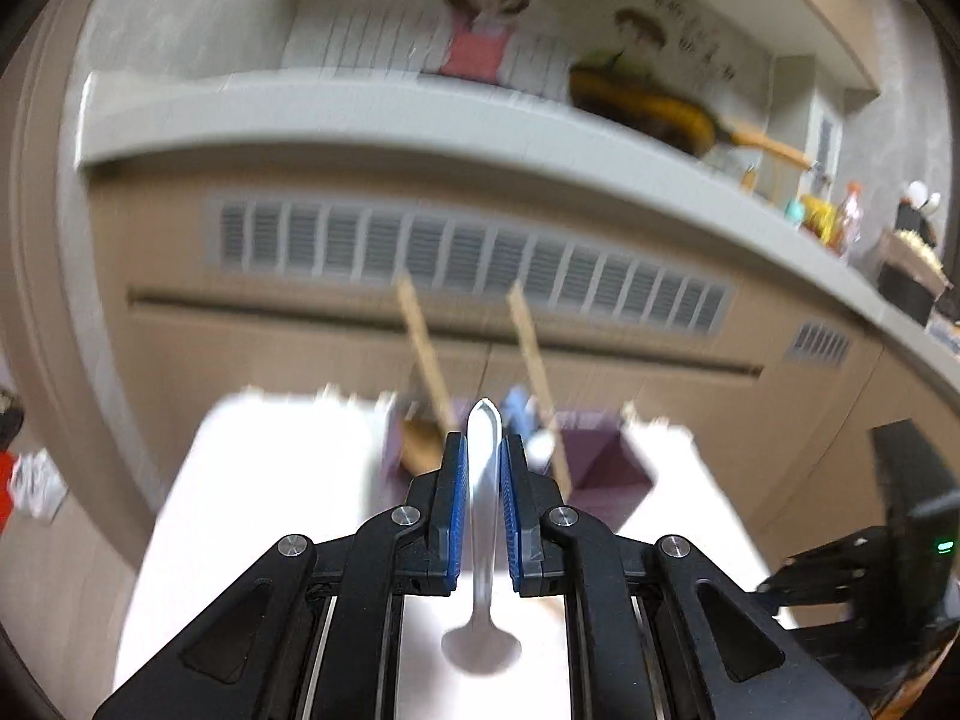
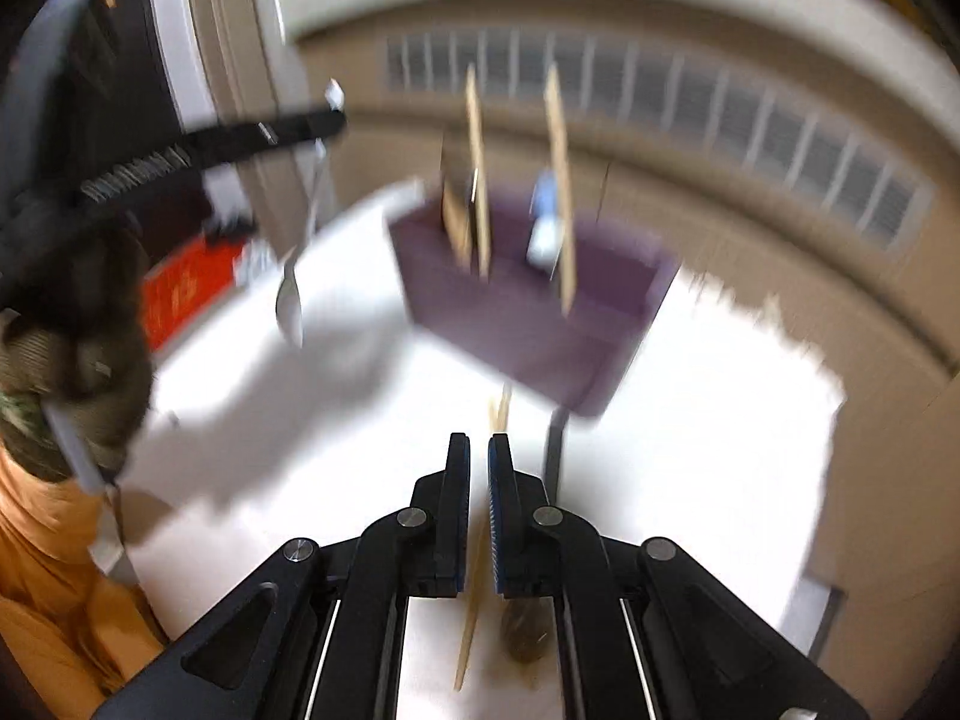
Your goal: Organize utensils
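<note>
My left gripper (image 1: pixel 481 450) is shut on a silver spoon (image 1: pixel 483 546); its handle points forward and its bowl hangs back toward me above the white table (image 1: pixel 270 510). Ahead stands a purple utensil holder (image 1: pixel 606 468) with wooden-handled utensils (image 1: pixel 423 354) and a blue-and-white item (image 1: pixel 519 414) in it. My right gripper (image 2: pixel 479 450) is shut on thin wooden chopsticks (image 2: pixel 474 612), held above the table (image 2: pixel 720 420). The purple holder (image 2: pixel 528 306) stands ahead of it. The left gripper (image 2: pixel 264 135) with the spoon (image 2: pixel 291 294) shows at the left.
A dark-handled utensil (image 2: pixel 555 450) and a brownish object (image 2: pixel 525 630) lie on the table under my right gripper. A grey counter (image 1: pixel 360 114) with a vent panel (image 1: pixel 468 258) runs behind the table. A pan (image 1: pixel 648 102) and bottles (image 1: pixel 840 216) sit on it.
</note>
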{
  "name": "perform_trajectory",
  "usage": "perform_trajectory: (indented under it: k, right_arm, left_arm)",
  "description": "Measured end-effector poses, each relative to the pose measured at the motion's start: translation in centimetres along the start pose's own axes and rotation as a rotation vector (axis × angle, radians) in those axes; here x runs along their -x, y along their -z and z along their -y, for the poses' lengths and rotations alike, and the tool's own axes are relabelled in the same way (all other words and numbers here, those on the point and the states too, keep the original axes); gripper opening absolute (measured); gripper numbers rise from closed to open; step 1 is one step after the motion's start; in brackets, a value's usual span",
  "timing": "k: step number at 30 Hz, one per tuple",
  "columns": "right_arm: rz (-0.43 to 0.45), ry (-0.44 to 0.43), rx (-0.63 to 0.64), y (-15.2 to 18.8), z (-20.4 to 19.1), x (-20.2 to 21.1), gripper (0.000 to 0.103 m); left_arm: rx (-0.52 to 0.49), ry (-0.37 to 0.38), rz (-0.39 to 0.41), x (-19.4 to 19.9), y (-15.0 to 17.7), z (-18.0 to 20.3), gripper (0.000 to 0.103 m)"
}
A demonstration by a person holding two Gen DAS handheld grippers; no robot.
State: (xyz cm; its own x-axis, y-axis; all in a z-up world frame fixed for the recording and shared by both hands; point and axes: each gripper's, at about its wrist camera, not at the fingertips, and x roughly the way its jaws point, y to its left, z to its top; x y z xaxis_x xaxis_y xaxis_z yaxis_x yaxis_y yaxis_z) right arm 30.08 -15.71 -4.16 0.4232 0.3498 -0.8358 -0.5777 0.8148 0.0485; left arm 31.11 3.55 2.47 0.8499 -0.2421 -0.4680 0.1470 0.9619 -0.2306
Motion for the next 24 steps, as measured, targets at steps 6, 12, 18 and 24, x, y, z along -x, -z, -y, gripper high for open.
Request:
perform_trajectory:
  k: [6,12,18,24]
  right_arm:
    - [-0.064,0.023,-0.084,0.0,1.0,-5.5,0.020]
    - [-0.064,0.068,-0.115,-1.2,1.6,-8.0,0.020]
    - [-0.094,0.074,-0.096,-1.8,2.0,-9.2,0.015]
    - [-0.024,0.053,-0.085,-0.8,1.1,-5.1,0.007]
  left_arm:
    - [0.055,-0.033,-0.073,0.8,4.5,-2.6,0.012]
    - [0.099,-0.040,-0.091,1.4,6.2,-4.6,0.012]
    - [0.126,-0.018,-0.091,1.9,6.4,-5.2,0.012]
    - [0.129,-0.009,-0.091,2.8,6.6,-4.8,0.012]
